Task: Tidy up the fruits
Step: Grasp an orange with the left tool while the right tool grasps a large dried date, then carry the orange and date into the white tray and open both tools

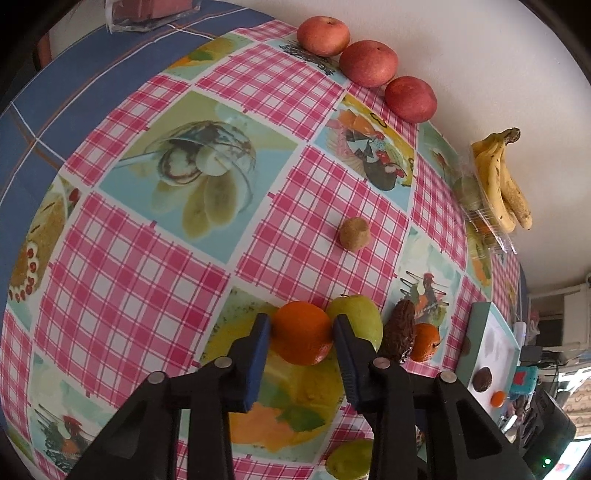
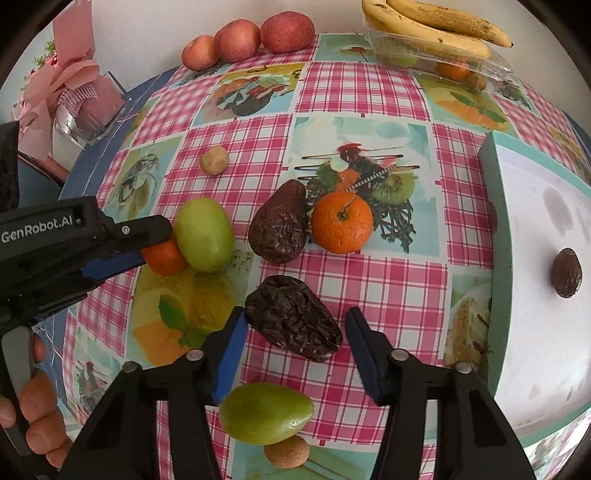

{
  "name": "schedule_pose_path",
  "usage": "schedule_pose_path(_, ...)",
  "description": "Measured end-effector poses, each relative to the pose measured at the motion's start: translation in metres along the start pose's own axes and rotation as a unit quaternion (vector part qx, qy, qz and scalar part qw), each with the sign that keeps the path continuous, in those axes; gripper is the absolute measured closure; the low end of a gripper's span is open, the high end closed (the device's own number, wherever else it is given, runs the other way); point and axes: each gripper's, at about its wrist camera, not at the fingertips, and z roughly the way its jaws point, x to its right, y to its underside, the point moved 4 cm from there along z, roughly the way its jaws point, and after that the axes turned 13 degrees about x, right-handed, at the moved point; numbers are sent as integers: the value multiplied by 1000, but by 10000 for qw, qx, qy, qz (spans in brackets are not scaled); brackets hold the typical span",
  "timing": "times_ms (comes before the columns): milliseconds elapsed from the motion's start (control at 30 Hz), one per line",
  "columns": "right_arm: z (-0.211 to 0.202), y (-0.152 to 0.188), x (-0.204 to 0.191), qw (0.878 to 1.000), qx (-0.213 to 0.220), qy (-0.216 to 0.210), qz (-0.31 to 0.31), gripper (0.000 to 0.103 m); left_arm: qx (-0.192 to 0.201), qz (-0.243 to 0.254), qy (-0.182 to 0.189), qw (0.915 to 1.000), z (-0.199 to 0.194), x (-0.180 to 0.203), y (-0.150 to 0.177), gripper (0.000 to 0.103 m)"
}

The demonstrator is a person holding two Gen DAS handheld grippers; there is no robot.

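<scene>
My left gripper (image 1: 301,332) is shut on an orange (image 1: 302,332) resting on the checked tablecloth; it also shows in the right wrist view (image 2: 162,254). A green fruit (image 1: 356,319) touches the orange. My right gripper (image 2: 295,332) is open, its jaws on either side of a dark wrinkled avocado (image 2: 293,319). Another dark avocado (image 2: 279,223) and a second orange (image 2: 341,221) lie farther on. A green fruit (image 2: 266,412) lies below my right jaws.
Three red apples (image 2: 251,38) and bananas (image 2: 436,26) on a clear plastic box (image 2: 443,62) line the far wall. A teal-rimmed white tray (image 2: 524,280) at right holds a dark fruit (image 2: 566,272). Small brown fruits (image 2: 214,159) (image 2: 286,451) lie loose. A pink gift box (image 2: 74,103) stands at left.
</scene>
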Motion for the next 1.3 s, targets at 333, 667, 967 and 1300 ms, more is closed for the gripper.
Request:
schedule_pose_path(333,-3,-2,9,9999,52,36,111,50,145,16,-46,9999,-8,-1,-3,67)
schedule_pose_path(667,-25,-11,22,9993,266,84,237,50,464,76,-78,9989,-30,3,-14,67)
schedule_pose_path(967,-72,-32,33,9957,860,113,320,50,952,276,-96,9950,-66,16,-27,67)
schedule_pose_path(1300,-91,-36,66,9925,1034,195,628,50,1104,631,-156,9918,-79,40,-24,67)
